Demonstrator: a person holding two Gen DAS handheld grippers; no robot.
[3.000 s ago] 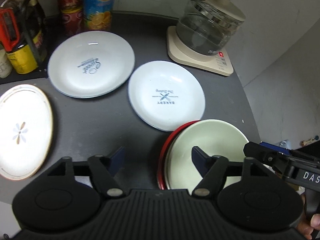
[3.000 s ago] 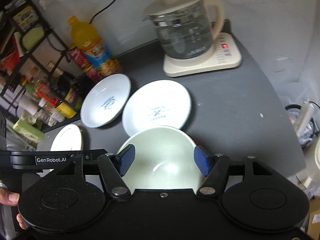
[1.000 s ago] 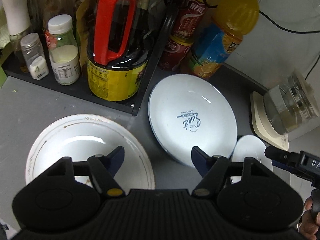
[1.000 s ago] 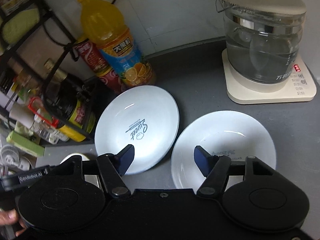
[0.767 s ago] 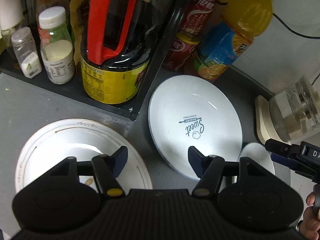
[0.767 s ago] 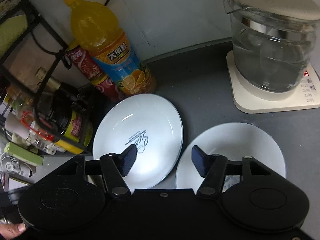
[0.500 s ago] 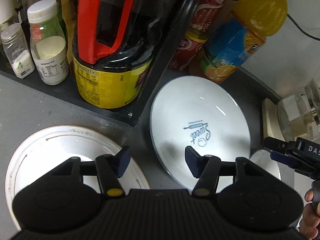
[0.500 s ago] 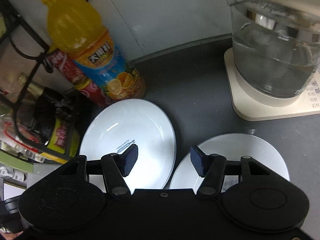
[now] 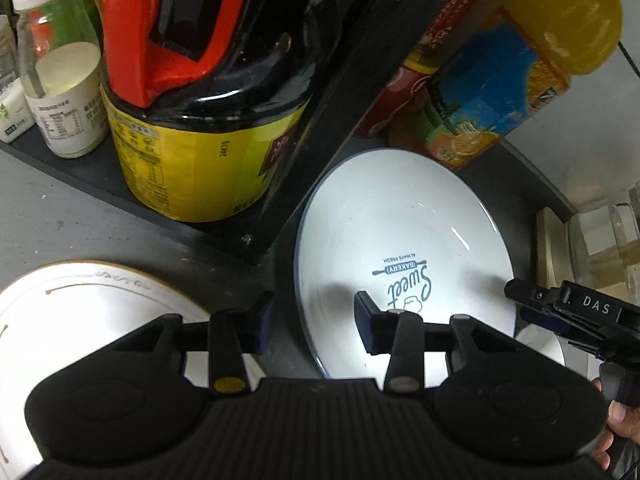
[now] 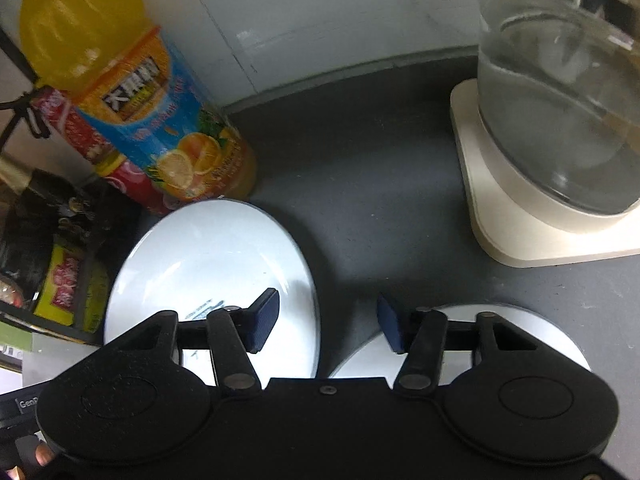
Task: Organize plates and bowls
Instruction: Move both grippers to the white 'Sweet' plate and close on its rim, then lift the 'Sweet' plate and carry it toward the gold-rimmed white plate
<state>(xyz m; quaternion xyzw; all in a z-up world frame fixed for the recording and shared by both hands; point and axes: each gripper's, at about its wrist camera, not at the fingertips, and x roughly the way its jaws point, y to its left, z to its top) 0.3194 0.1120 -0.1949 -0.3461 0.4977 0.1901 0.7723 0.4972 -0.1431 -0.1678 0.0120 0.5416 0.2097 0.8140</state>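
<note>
A white "Sweet Bakery" plate (image 9: 404, 240) lies on the dark counter; it also shows in the right wrist view (image 10: 208, 264). My left gripper (image 9: 312, 316) is open, its jaws straddling the plate's left rim. My right gripper (image 10: 326, 322) is open, its jaws straddling the same plate's right rim. A gold-trimmed white plate (image 9: 80, 312) lies to the left. Another white plate (image 10: 540, 336) lies to the right, partly hidden by the right gripper.
A black rack (image 9: 280, 208) with a yellow-labelled dark jug (image 9: 200, 140) and jars stands just behind the plates. An orange juice bottle (image 10: 140, 92) and red cans stand at the back. A glass kettle on a cream base (image 10: 540, 200) stands at the right.
Both grippers have moved forward and lower onto the "Sweet" plate, one at each side of its rim. Their jaws have narrowed a little. No plate has moved.
</note>
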